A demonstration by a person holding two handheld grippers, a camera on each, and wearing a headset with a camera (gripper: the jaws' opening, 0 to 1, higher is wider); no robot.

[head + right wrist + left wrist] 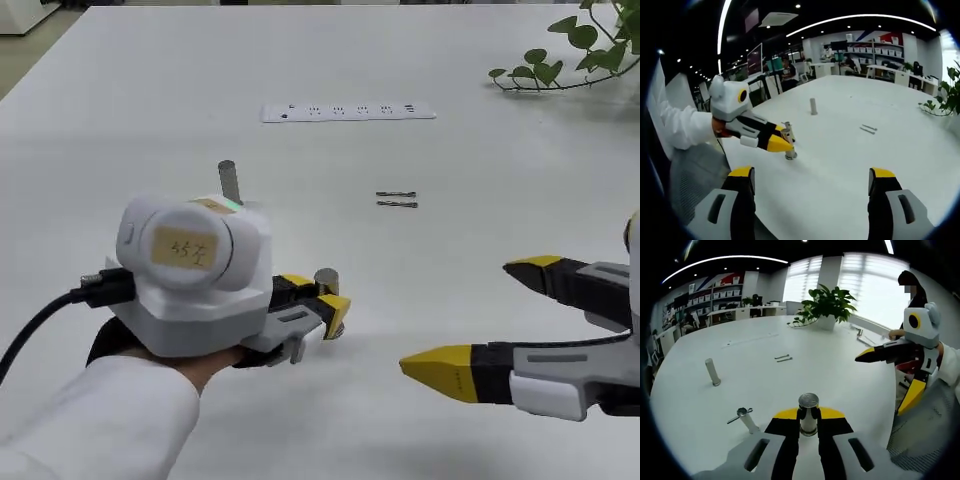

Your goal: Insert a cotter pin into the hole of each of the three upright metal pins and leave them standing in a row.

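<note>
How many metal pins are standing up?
3. The gripped pin sits in the left gripper; the second pin, cotter pin through it, stands beside that gripper; the third pin stands alone farther away. None seem hidden.

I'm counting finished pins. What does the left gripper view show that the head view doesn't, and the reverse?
Left gripper view, not head: a fitted pin with a cotter pin through its top, beside the tongs of the left gripper. Head view, not left: the hand and black cable on that gripper's housing. Both: the held pin in those tongs, a bare upright pin, two loose cotter pins, and the open right gripper.
</note>
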